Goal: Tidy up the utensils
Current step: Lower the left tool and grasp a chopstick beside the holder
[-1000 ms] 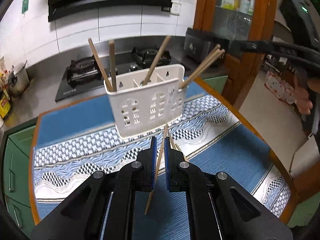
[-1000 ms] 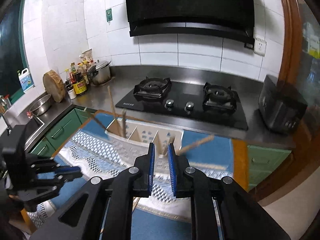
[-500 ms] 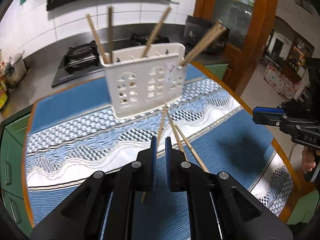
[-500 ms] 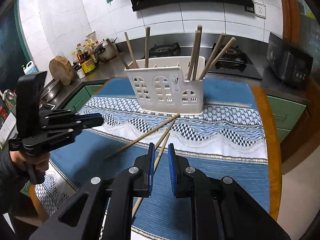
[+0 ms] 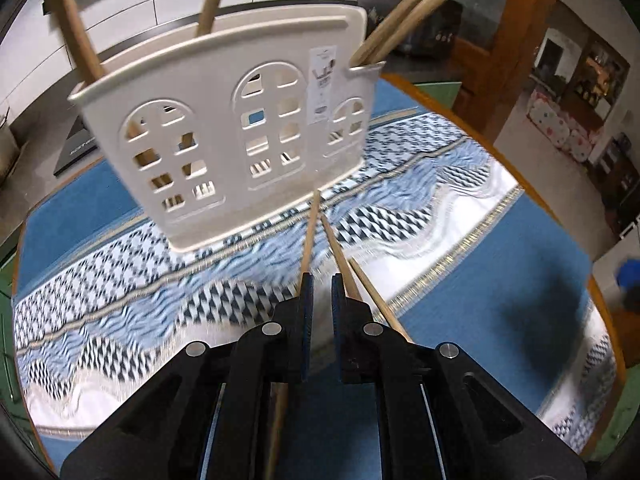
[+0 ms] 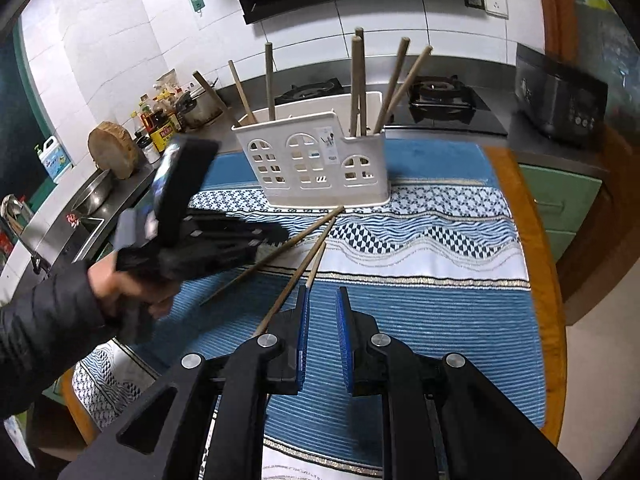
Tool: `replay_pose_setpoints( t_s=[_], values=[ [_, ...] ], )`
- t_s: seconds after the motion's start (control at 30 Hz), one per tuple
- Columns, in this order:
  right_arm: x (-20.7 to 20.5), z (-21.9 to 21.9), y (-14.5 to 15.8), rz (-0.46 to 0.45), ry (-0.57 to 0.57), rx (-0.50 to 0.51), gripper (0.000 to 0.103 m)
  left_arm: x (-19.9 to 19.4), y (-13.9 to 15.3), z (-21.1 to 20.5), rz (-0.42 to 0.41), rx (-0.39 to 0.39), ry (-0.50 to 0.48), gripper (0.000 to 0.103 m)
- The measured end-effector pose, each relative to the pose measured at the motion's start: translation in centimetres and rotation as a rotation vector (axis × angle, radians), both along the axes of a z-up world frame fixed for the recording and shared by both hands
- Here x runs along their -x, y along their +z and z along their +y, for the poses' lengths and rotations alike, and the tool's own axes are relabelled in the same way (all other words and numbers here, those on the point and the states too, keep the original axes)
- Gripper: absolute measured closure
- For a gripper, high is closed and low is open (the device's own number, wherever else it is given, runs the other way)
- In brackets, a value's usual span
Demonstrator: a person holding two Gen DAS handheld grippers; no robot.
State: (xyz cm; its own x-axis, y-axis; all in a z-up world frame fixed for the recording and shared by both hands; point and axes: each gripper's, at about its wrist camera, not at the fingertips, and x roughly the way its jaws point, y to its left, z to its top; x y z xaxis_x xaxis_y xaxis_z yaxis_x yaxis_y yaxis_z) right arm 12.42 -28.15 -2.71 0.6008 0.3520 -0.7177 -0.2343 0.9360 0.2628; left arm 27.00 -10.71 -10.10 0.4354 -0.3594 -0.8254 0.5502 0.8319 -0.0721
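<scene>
I see the holder (image 6: 320, 164) on the surface (image 6: 440, 300), three chopsticks (image 6: 296, 276) lying before it, stove (image 6: 440, 96) behind.

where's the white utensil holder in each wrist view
Left wrist: white utensil holder fills the upper left and centre, just beyond the fingers.
Right wrist: it stands upper centre, at the far end of the mat.
Shared landmark: loose chopsticks lying before its base.

A white plastic utensil holder (image 6: 316, 160) with arched window cut-outs stands upright on the desk's blue patterned cloth (image 6: 420, 240). Wooden chopsticks (image 6: 356, 84) lean inside its compartments at different angles. Three more loose chopsticks (image 6: 296, 272) lie flat on the cloth just in front of it, fanning out from its base.
</scene>
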Motion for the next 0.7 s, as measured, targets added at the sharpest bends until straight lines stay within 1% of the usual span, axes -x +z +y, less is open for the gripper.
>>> replay_pose_setpoints(
  t_s=[0.13,0.27,0.33,0.43,0.6,0.67,0.7],
  values=[
    [-0.2,-0.2,-0.3,0.008,-0.004,-0.007,0.089,-1.6,-1.0,-0.8,0.028,-0.032,-0.017,0.090],
    [-0.6,-0.4,-0.7,0.017,-0.010,-0.020,0.089,-2.4,-1.9,-1.8,0.046,-0.068,-0.039,0.090],
    [-0.7,-0.5,-1.0,0.019,-0.011,-0.021,0.089,-2.9,-2.5,-2.1,0.043,-0.089,-0.035,0.090],
    [-0.8,-0.5,-1.2,0.024,-0.011,-0.024,0.089,-3.6,-3.2,-2.3,0.066,-0.086,-0.027,0.091],
    [-0.9,-0.6,-1.5,0.032,-0.014,-0.024,0.089,-4.0,-3.6,-2.9,0.062,-0.079,-0.020,0.092],
    [-0.9,-0.6,-1.4,0.031,-0.013,-0.025,0.089,-3.9,-3.5,-3.1,0.056,-0.090,-0.022,0.093],
    [-0.9,-0.6,-1.4,0.030,-0.012,-0.026,0.089,-3.8,-3.4,-3.2,0.044,-0.101,-0.024,0.096]
  ],
)
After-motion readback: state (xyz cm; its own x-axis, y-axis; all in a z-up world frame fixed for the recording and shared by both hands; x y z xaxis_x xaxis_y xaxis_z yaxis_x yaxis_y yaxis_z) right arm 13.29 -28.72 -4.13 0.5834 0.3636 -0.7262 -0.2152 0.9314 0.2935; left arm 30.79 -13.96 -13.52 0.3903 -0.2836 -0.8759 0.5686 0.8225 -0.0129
